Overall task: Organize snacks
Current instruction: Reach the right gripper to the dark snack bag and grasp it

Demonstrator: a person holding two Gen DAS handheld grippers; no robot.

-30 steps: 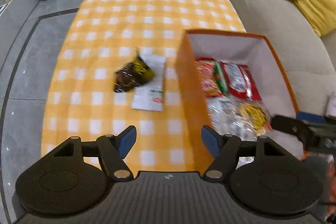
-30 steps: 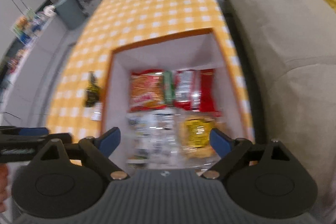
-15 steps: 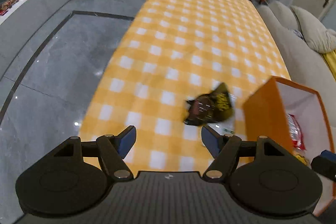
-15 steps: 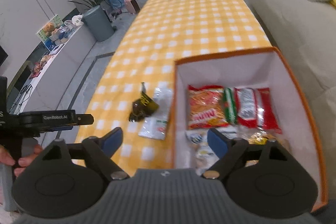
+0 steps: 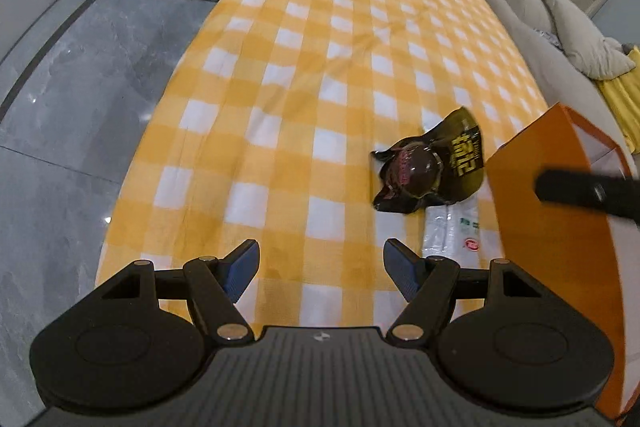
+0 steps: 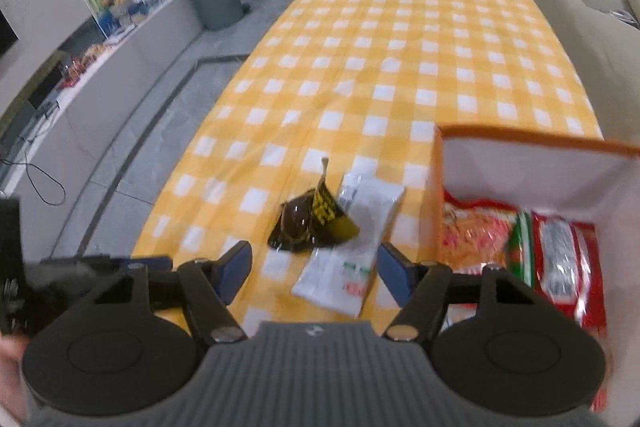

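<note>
dark snack packet lower centre on checked cloth, lying on white packet, whose long axis runs lower-left to upper-right | right gripper jaws apart, just been closing, empty | left gripper jaws apart, empty | orange box contents, red packets, seen only by right wrist
</note>
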